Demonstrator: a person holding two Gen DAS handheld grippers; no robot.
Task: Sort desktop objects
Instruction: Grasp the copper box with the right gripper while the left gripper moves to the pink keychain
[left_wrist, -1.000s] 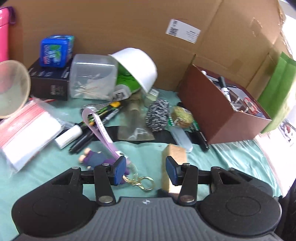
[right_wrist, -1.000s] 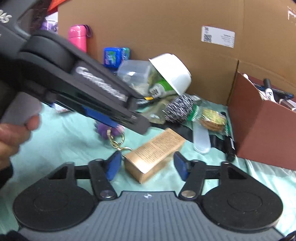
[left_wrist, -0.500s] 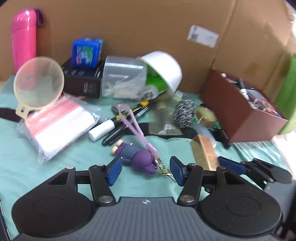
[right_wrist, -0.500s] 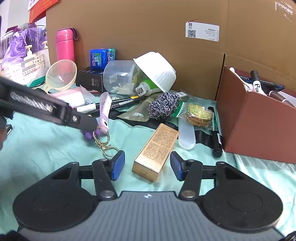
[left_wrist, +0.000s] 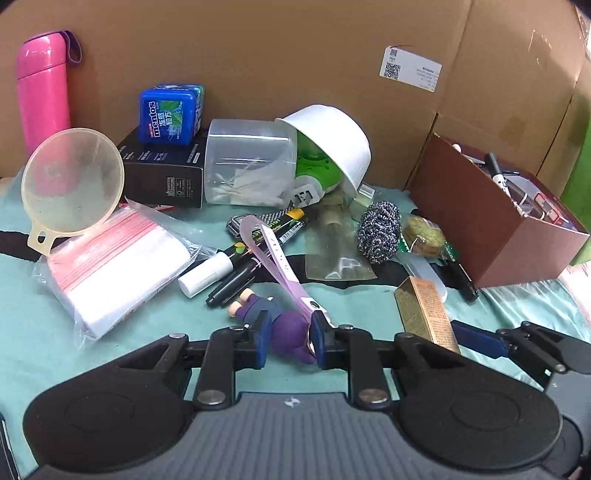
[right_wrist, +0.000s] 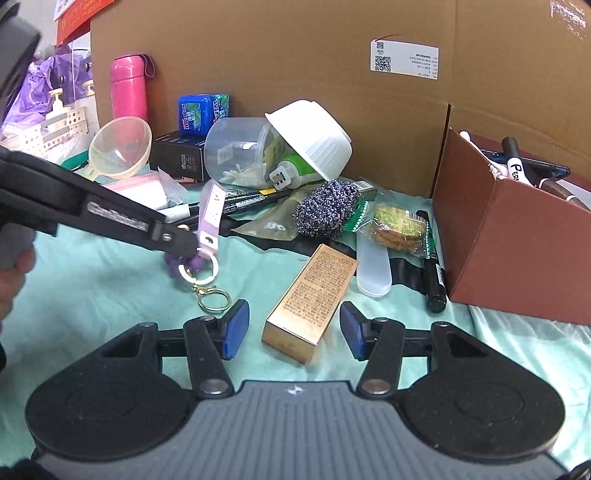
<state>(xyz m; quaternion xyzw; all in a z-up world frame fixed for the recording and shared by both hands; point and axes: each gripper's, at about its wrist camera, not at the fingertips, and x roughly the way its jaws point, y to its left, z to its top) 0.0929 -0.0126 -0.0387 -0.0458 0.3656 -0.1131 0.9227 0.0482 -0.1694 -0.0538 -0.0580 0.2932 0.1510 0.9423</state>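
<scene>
Purple and soft, the keychain doll (left_wrist: 286, 328) is yielding as we are pinching its body with the left gripper (left_wrist: 287, 341). We are judging it light and floppy, strap (left_wrist: 273, 254) and rings (right_wrist: 207, 286) dangling, while the right gripper (right_wrist: 293, 330) is hanging spread over the gold box (right_wrist: 314, 299).

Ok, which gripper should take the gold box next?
Right. The right gripper is open with the gold box lying between its fingers, while the left gripper is shut on the purple keychain figure.

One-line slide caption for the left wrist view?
Left gripper closes around purple keychain figure on cluttered teal cloth, gold box alongside.
</scene>
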